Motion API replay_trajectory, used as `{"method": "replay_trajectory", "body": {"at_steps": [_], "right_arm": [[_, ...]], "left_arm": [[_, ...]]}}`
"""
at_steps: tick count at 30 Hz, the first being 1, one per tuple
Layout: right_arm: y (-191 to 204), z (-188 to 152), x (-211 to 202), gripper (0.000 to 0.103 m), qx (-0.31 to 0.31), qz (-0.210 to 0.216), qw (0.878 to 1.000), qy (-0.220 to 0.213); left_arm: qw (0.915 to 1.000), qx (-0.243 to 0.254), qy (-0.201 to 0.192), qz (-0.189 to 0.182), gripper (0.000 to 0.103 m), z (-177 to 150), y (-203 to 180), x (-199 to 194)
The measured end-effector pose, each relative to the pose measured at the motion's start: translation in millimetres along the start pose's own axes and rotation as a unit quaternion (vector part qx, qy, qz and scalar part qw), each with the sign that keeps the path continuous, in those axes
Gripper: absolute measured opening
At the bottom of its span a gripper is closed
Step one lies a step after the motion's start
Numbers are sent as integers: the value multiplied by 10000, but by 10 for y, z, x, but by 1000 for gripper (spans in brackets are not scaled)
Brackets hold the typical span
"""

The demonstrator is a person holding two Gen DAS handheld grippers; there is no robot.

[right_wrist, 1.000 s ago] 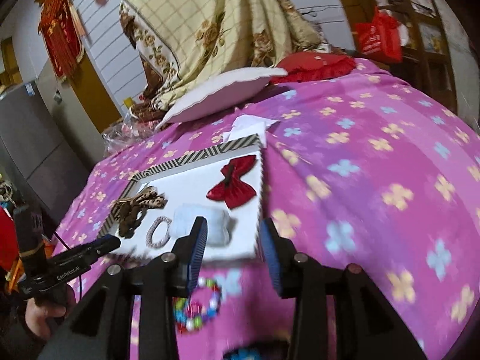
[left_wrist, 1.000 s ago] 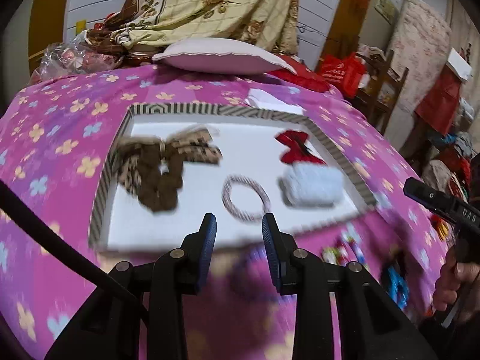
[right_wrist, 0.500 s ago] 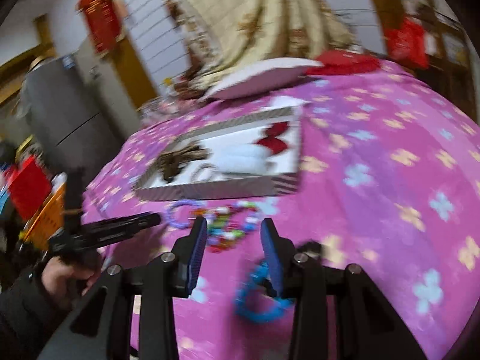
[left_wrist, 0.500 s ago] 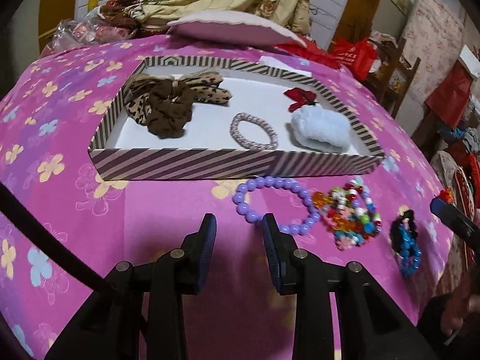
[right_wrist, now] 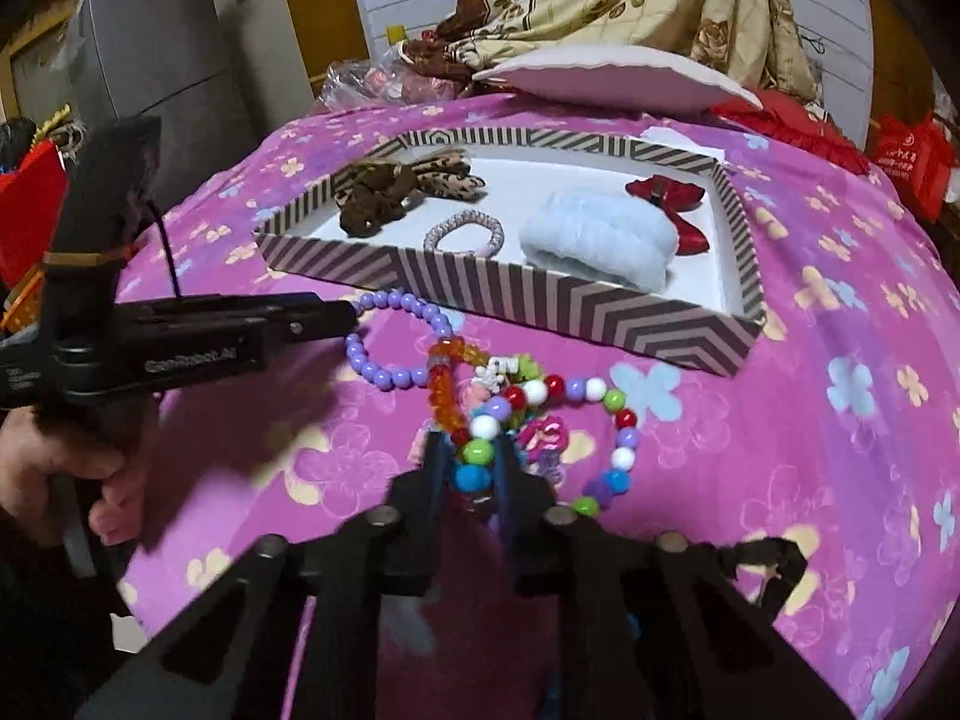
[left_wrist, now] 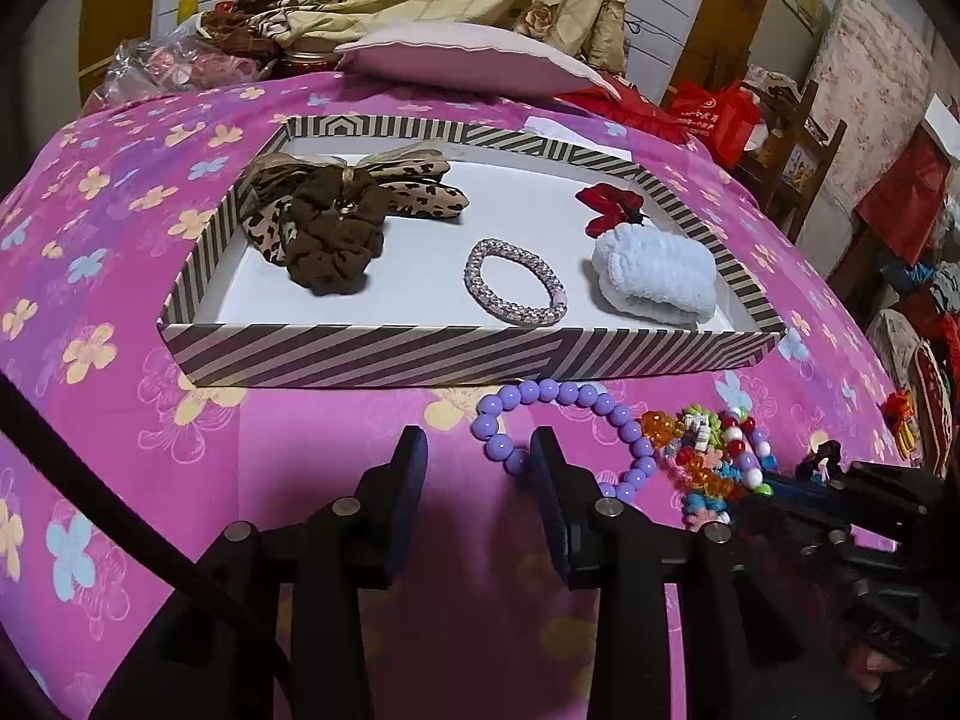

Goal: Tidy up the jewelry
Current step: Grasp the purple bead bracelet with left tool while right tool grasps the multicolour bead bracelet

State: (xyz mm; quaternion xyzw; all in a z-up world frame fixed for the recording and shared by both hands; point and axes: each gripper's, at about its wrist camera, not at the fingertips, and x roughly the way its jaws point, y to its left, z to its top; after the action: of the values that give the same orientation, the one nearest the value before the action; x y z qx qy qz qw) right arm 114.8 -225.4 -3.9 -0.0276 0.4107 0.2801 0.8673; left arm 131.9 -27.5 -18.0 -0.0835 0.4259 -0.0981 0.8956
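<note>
Pinching round glossy beads of the multicoloured bracelet [right_wrist: 510, 414] at six o'clock of the striped tray [right_wrist: 540, 294], our right gripper [right_wrist: 471, 468] jaws have just closed, while our left gripper [left_wrist: 477, 480] jaws, just widening, gape half-open and empty beside smooth purple beads [left_wrist: 564, 414].

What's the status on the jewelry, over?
Right gripper shut on multicolored bead bracelet. Left gripper open beside purple bead bracelet. Striped tray unobstructed.

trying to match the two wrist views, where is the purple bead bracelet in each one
Left wrist: purple bead bracelet lies lower centre on the bedspread, just in front of the striped tray, partly behind the left gripper.
Right wrist: purple bead bracelet lies left of centre, below the tray's near wall, by the left gripper's tip.
Shared landmark: the pale blue fluffy scrunchie in the tray.
</note>
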Motion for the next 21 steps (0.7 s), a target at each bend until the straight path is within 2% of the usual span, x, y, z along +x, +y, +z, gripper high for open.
{"method": "replay_trajectory", "body": {"at_steps": [7, 13, 16, 18, 21], "right_arm": [[-290, -46, -342, 11, 861, 548, 9930, -590], [-488, -6, -586, 11, 1336, 271, 9820, -1308], [-506, -3, -574, 11, 1352, 228, 9824, -1272], [-468, 8, -537, 11, 1274, 241, 9844, -1190], [-392, 14, -507, 11, 1120, 232, 9870, -1132]], "left_arm": [[10000, 76, -6, 0, 50, 3, -8, 8], [9999, 156, 37, 15, 50, 4, -21, 8], [9999, 158, 41, 22, 50, 9, -36, 10], [9994, 345, 58, 27, 51, -2, -112, 38], [9974, 686, 109, 182, 60, -19, -236, 73]]}}
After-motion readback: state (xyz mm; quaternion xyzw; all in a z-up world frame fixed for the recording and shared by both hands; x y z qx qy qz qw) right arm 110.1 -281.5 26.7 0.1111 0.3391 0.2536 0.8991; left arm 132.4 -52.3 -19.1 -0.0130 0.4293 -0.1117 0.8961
